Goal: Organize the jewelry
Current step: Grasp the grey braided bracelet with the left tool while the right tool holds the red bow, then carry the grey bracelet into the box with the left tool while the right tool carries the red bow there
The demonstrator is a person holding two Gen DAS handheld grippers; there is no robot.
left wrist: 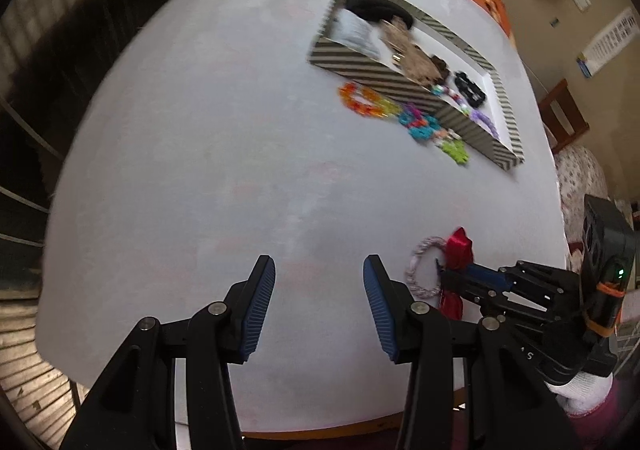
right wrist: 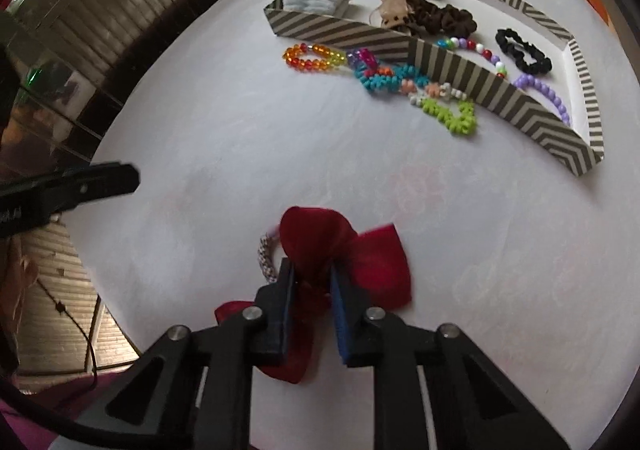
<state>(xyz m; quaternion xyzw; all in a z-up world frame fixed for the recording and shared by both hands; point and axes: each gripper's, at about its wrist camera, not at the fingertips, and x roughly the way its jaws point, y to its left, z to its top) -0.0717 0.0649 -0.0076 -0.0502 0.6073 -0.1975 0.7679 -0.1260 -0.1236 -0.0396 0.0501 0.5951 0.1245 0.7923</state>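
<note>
My right gripper (right wrist: 312, 270) is shut on a red ribbon bow (right wrist: 344, 250) fixed to a braided white hair tie (right wrist: 266, 256), at the near part of the white table. From the left wrist view the bow (left wrist: 458, 246) and tie (left wrist: 418, 270) lie to the right, with the right gripper (left wrist: 444, 274) on them. My left gripper (left wrist: 319, 270) is open and empty above the bare table. A striped tray (right wrist: 440, 61) at the far side holds scrunchies and bead bracelets. Several bright bead bracelets (right wrist: 384, 77) lie on the table against its near wall.
The tray (left wrist: 400, 77) shows far right in the left wrist view, with the loose bracelets (left wrist: 400, 109) before it. The round white table (right wrist: 200, 137) ends at the left over a slatted floor. The left gripper's finger (right wrist: 80, 185) reaches in from the left.
</note>
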